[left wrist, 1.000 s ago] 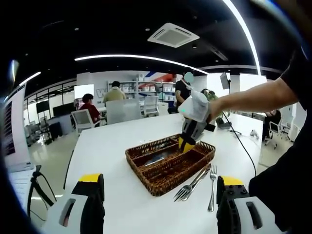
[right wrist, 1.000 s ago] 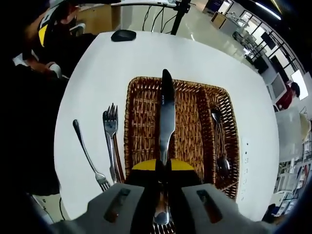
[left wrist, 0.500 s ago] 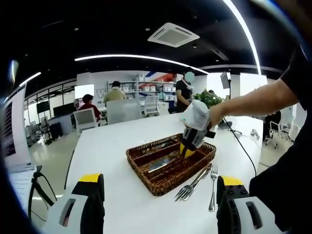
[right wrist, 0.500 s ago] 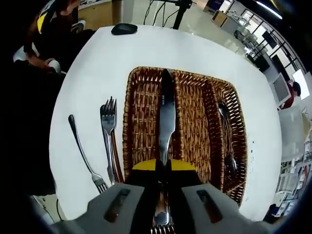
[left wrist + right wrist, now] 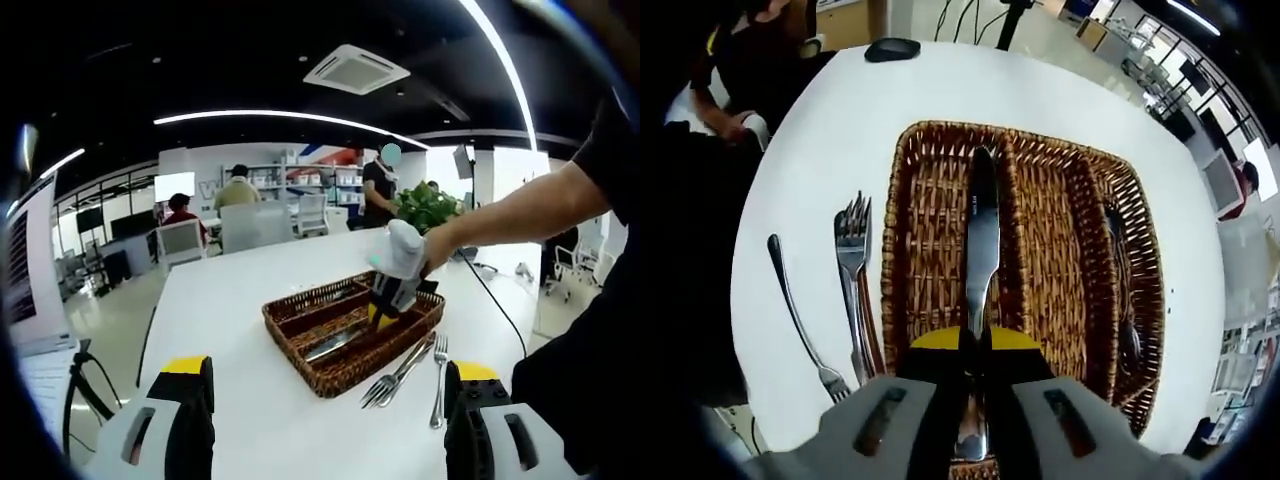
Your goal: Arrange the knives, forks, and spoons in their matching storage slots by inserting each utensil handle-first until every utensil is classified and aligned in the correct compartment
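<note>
1. Right gripper view: right gripper (image 5: 973, 345) pinches a knife (image 5: 980, 245); it has dropped lower over the basket (image 5: 1145, 300) than a second ago, the blade now lying along the left slot, so release looks close.
2. Left gripper (image 5: 325, 425) stays spread and empty, near the table (image 5: 220, 340) edge.
3. Count: one knife held; forks (image 5: 853, 280) on the table left of the basket, at least three, stacked so uncertain; spoons (image 5: 1125, 290) in the right slot, number unclear.
</note>
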`<control>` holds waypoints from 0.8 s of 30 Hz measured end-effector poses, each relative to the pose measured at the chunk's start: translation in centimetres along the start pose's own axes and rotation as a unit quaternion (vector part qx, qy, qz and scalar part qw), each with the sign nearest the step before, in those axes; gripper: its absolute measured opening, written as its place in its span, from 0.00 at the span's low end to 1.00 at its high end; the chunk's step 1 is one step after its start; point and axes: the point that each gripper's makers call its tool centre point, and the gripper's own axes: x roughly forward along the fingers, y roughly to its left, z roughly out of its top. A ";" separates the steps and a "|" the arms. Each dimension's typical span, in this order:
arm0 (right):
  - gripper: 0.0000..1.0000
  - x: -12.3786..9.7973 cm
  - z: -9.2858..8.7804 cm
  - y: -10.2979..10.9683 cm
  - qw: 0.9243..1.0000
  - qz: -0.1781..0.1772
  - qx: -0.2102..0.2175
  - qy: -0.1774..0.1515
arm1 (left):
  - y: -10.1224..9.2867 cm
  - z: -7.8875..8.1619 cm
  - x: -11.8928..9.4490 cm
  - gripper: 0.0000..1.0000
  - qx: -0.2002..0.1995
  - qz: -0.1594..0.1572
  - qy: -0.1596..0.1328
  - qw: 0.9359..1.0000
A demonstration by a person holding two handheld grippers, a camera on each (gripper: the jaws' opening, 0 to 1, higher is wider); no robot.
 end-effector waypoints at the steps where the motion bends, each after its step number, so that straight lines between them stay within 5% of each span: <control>1: 0.03 0.1 0.0 0.0 1.000 0.000 0.001 0.000 | 0.1 0.0 -0.1 1.00 0.000 0.002 0.001 1.000; 24: 0.03 2.6 -0.8 0.3 1.000 -0.002 0.002 0.018 | 1.3 -0.2 -1.7 1.00 -0.005 0.023 0.002 1.000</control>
